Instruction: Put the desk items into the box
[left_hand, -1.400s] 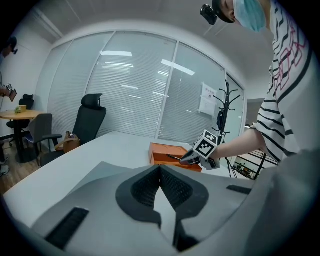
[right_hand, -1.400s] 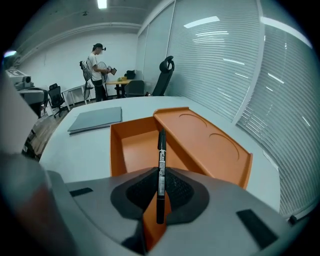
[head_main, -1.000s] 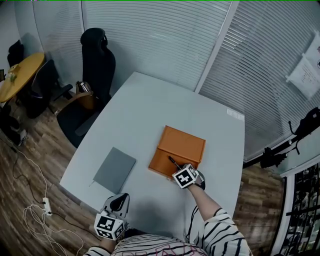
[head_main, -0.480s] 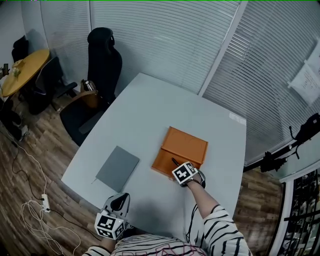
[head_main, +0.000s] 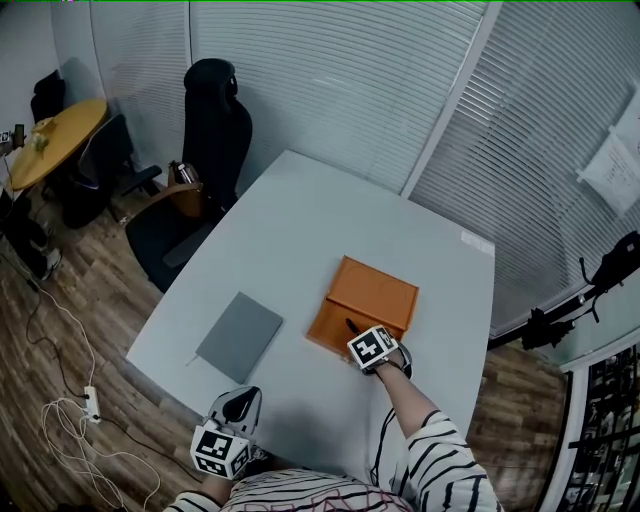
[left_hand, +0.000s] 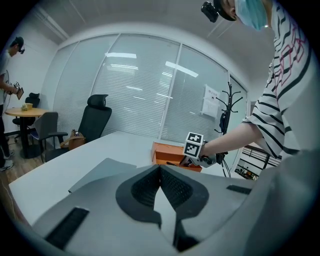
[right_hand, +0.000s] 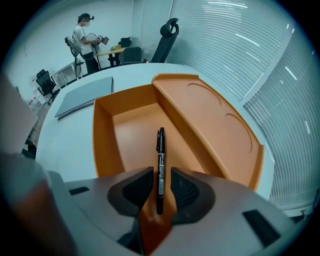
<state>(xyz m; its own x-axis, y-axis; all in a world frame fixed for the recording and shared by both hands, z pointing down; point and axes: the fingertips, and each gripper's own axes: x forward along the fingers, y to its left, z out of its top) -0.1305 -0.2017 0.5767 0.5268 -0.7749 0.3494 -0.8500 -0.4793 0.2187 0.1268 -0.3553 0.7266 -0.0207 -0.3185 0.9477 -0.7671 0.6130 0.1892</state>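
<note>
An orange box (head_main: 372, 290) lies open on the pale grey table (head_main: 290, 230). My right gripper (head_main: 357, 334) hovers at the box's near edge, shut on a black pen (head_main: 349, 326) that points out over the tray. In the right gripper view the black pen (right_hand: 160, 160) sits between the pads above the orange box (right_hand: 130, 125). A grey notebook (head_main: 238, 336) lies flat to the left of the box. My left gripper (head_main: 240, 402) is low at the table's near edge, shut and holding nothing; in its own view the left gripper (left_hand: 160, 172) faces the grey notebook (left_hand: 97, 172) and the box (left_hand: 167, 152).
A black office chair (head_main: 205, 130) stands beyond the table's far left corner, and a round yellow table (head_main: 50, 145) further left. Cables (head_main: 70, 430) lie on the wooden floor. A person (right_hand: 87, 40) stands far off. Blinds cover the glass walls.
The head view has shifted a little. Both grippers keep their places relative to the box and table, and the pen stays in the right gripper.
</note>
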